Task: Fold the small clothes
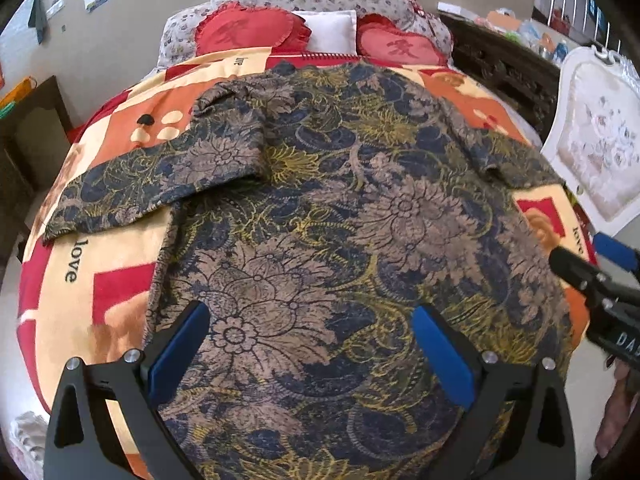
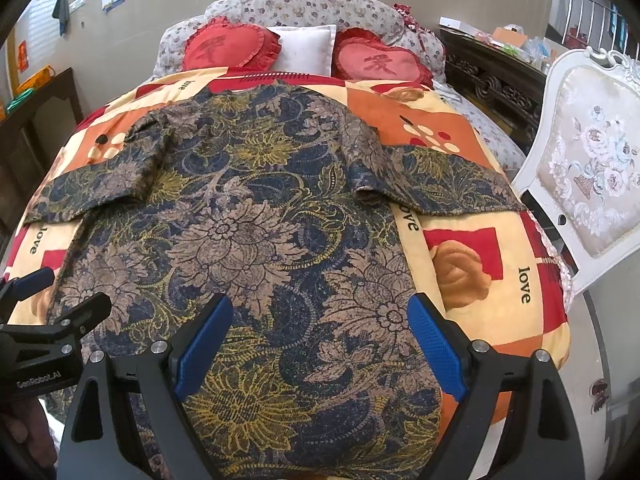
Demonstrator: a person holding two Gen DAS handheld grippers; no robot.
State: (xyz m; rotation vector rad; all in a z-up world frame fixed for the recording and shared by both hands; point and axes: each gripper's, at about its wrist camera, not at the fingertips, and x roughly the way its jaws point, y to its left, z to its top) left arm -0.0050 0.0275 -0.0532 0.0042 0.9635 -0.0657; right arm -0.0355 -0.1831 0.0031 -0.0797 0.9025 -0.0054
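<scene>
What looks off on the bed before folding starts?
Nothing spilled or damaged. The shirt lies flat on the quilt, sleeves out. Only its left sleeve is a bit rumpled near the shoulder. Both grippers, left and right, hover open.

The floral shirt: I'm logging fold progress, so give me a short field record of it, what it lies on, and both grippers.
garment: floral shirt, dark blue, tan and yellow print
state: spread flat, both short sleeves out to the sides, no fold made yet
surface: patchwork bedspread printed with "love"
left gripper: open, above the shirt's lower part, holding nothing
right gripper: open, above the shirt's lower part, holding nothing
behind: two red heart cushions and a white pillow
</scene>
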